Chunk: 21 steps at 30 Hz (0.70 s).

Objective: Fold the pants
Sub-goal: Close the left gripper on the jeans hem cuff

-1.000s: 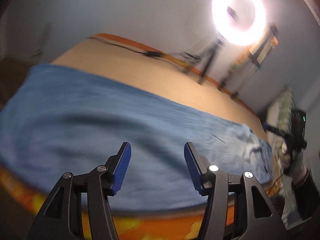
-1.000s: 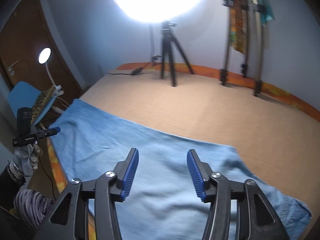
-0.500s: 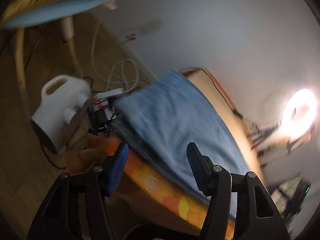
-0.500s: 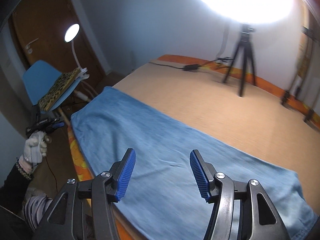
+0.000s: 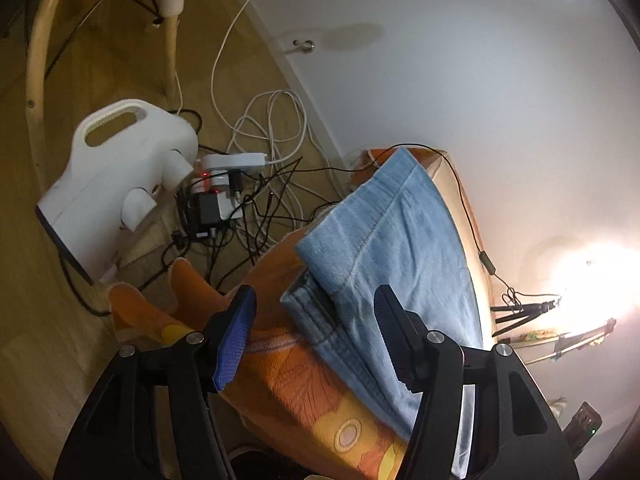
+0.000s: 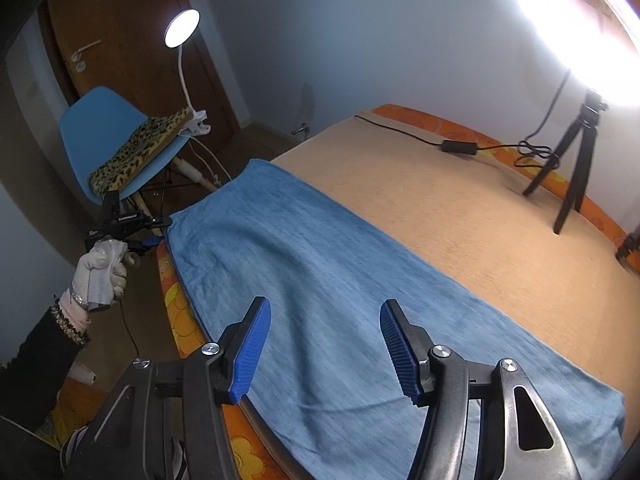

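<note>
**Almost no readable text**

Only one marking shows. In the right wrist view, the left gripper point(image 6: 150, 232), held in the gloved hand point(image 6: 102, 270), carries a short line of white letters on its black body. The letters are too small and blurred to read; I cannot tell the word. In the left wrist view there is no label, number or sign that can be read, also not on the white appliance point(image 5: 116, 184) on the floor or on the power strip point(image 5: 232, 160).

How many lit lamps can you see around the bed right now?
2: a small clip lamp over the blue chair, and a ring light on a tripod at the bed's far side. Others may be out of view.
</note>
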Each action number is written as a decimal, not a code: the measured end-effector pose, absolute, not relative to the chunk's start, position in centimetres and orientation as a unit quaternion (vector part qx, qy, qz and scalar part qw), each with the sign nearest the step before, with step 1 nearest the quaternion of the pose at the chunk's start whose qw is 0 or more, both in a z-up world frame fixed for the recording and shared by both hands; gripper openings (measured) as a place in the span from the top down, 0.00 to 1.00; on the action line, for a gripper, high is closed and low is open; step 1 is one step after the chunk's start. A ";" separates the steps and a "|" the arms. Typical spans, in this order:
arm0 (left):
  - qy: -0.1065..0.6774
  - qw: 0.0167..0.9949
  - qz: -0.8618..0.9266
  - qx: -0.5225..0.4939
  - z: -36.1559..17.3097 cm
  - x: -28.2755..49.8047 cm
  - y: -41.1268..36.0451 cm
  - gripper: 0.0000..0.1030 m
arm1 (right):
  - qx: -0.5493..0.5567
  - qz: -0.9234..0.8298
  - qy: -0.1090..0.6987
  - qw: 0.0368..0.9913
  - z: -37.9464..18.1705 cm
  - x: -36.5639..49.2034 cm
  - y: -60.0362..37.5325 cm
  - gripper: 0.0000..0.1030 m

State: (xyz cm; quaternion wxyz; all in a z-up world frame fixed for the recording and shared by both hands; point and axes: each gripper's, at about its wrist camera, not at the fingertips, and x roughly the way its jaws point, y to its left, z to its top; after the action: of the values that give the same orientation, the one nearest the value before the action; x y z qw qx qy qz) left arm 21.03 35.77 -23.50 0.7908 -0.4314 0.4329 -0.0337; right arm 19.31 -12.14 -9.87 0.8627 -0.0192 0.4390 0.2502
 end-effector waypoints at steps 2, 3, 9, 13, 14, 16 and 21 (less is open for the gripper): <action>0.427 0.789 -0.036 -0.441 -23.9 21.3 35.8 0.41 | -0.019 0.252 0.441 0.861 -10.0 19.6 -11.5 0.42; 0.422 0.789 -0.036 -0.446 -24.0 21.2 35.8 0.41 | -0.018 0.252 0.441 0.861 -10.0 19.8 -11.2 0.42; 0.392 0.818 -0.021 -0.420 -22.9 21.0 34.8 0.61 | -0.025 0.259 0.441 0.859 -9.8 20.5 -9.3 0.42; 0.373 0.843 -0.007 -0.387 -21.8 20.7 34.3 0.86 | -0.026 0.268 0.437 0.858 -9.6 21.0 -8.4 0.42; 0.366 0.853 -0.005 -0.372 -21.3 20.6 34.0 0.86 | -0.026 0.270 0.436 0.858 -9.5 21.1 -8.2 0.42; 0.349 0.871 -0.012 -0.346 -20.1 20.5 33.2 0.88 | -0.025 0.276 0.436 0.856 -9.5 21.4 -7.7 0.41; 0.310 0.906 -0.065 -0.280 -17.0 19.8 29.6 0.89 | -0.013 0.283 0.444 0.850 -9.5 23.1 -6.3 0.40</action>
State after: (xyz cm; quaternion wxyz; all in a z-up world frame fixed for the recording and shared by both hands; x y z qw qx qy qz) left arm 19.84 29.58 -16.97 0.9064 -0.2797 0.3097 -0.0652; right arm 23.07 -6.30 -9.53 0.8498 -0.0130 0.4444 0.2830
